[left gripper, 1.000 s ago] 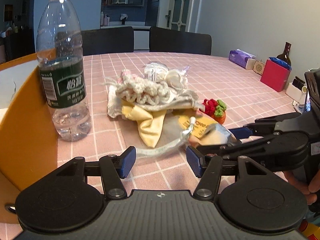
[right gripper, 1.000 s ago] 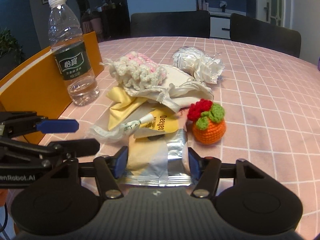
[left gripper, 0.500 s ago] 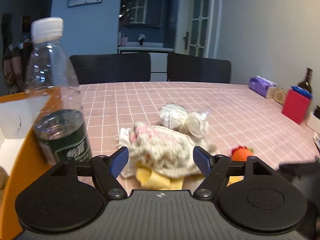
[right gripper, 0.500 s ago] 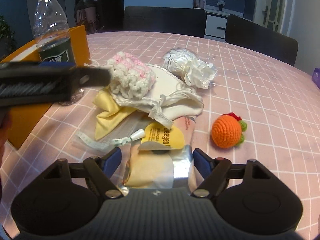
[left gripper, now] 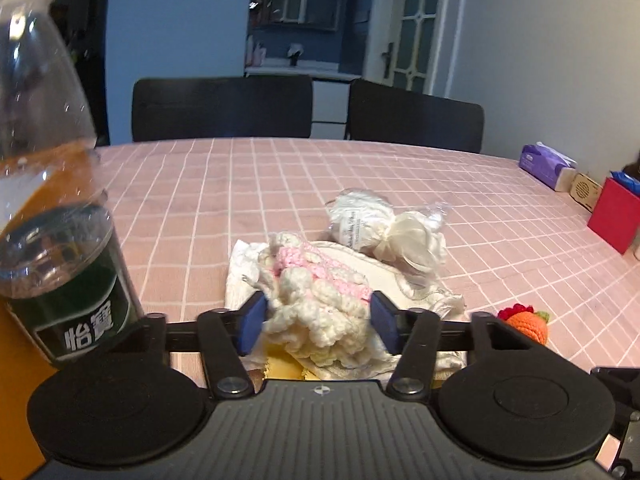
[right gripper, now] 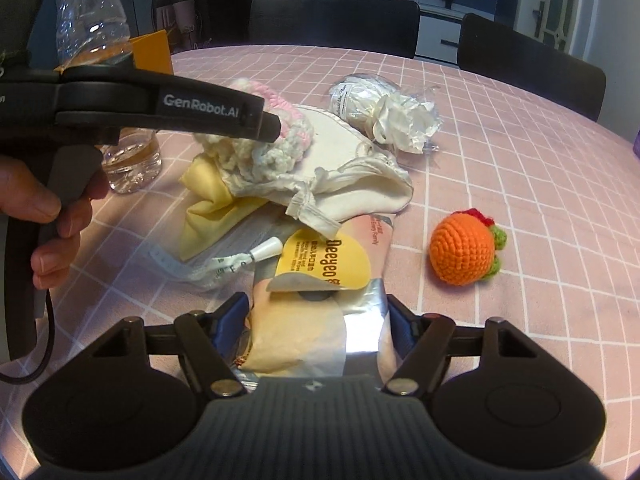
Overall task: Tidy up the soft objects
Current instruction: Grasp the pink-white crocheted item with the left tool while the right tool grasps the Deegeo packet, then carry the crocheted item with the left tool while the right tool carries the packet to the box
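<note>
The left claw (left gripper: 318, 326) had advanced and just narrowed, pinching the crocheted bundle (left gripper: 316, 300); the right claw (right gripper: 318, 320) loosely straddled the foil packet (right gripper: 320, 312).

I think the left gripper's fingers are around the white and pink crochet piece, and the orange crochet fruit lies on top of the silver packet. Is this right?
Not quite. The orange crochet fruit lies on the pink tablecloth, beside the silver packet, apart from it, as the right wrist view shows. The left gripper does have its fingers around the white and pink crochet piece.
</note>
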{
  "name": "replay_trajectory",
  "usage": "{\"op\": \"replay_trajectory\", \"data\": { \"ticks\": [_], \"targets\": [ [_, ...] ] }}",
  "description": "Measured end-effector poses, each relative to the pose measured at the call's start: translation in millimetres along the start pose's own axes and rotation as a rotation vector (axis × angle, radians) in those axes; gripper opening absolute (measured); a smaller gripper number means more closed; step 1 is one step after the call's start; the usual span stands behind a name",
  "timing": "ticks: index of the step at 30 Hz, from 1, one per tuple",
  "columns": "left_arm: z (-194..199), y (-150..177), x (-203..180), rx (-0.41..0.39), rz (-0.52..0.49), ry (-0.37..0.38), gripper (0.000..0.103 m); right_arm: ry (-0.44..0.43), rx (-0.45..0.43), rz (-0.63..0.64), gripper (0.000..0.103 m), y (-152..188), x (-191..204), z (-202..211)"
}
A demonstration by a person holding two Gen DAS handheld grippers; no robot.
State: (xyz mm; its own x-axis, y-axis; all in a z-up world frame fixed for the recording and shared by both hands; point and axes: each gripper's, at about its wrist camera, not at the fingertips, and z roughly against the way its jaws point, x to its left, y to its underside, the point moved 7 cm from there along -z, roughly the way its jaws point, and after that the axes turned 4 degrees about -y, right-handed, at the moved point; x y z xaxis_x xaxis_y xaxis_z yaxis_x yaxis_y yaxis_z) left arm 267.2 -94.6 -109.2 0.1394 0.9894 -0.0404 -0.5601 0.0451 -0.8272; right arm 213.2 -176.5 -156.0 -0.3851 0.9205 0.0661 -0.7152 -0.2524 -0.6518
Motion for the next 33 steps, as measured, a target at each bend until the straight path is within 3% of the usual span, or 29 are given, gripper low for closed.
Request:
{"op": "replay_trajectory", "data": {
  "ticks": [1, 6, 12, 19, 28, 33],
  "targets": [
    [2.3, -0.2, -0.2, -0.011, -0.012, -0.013, 0.04, 0.001, -0.001, 0.0, 0.071, 0.9, 0.6, 0.8],
    [15.4, -3.1, 0.5, -0.059, -0.03, -0.023, 0.029, 0.002, 0.0, -0.011, 0.069, 0.3, 0.7, 2.2],
    [46.3, -9.1, -2.2, -0.138, -0.049, -0.017, 0.028, 0.014, -0.004, -0.009, 0.061, -1.9, 0.7, 11.5],
    [101.1, -13.1, -1.4, -0.224, -0.047, 0.006, 0.028, 0.021, -0.013, -0.034, 0.06, 7.7, -2.5, 35.5],
    [158.0, -8.2, 3.2, -0.286, -0.03, 0.068, 0.028, 0.05, -0.081, -0.038, 0.06, 14.2, 3.7, 83.9],
    [181.3, -8.0, 9.1, -0.319, -0.017, 0.088, 0.028, 0.022, -0.141, -0.019, 0.06, 5.1, 20.6, 113.1]
  ]
}}
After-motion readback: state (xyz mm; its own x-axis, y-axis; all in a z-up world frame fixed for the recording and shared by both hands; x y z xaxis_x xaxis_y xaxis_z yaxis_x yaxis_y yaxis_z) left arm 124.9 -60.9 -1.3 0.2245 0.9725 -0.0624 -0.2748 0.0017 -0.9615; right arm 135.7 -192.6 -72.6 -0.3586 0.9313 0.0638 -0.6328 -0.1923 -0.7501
